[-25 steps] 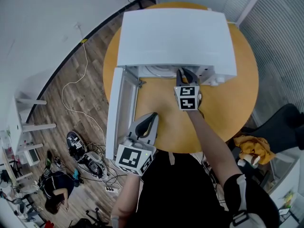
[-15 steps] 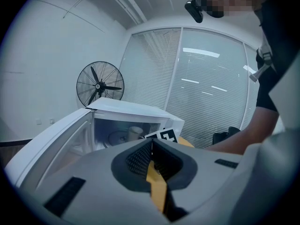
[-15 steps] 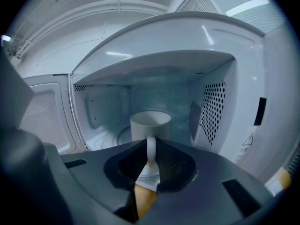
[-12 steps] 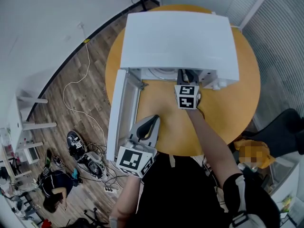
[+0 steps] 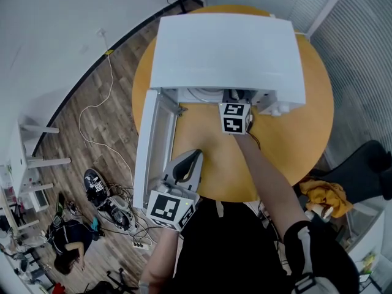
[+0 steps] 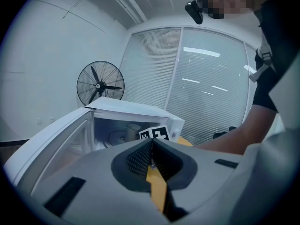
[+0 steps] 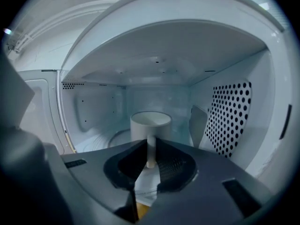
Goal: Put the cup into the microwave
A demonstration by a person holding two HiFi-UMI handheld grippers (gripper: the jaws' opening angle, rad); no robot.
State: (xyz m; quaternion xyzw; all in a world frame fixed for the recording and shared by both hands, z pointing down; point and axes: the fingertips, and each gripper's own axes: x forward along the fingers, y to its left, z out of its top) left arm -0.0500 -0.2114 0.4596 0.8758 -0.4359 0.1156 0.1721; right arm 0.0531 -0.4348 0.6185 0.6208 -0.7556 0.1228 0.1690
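My right gripper (image 7: 151,150) is pinching the cup (image 7: 150,124) by its thin handle, with the cup inside the microwave (image 5: 226,48) at 12 o'clock from the jaws. The left gripper (image 6: 151,146) is pressed together and empty, near the open door (image 5: 153,146) at the table's 9 o'clock. My worry is that skinny handle grip: if I let go before the cup's flat on the turntable (image 7: 108,139), it tips. The perforated wall (image 7: 229,121) at 3 o'clock is near too, so a sloppy pull-out could clip it.

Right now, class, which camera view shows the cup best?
The right gripper view: the cup is large and central, inside the microwave. The left gripper view shows it small and far; the head view hides it under the microwave's roof.
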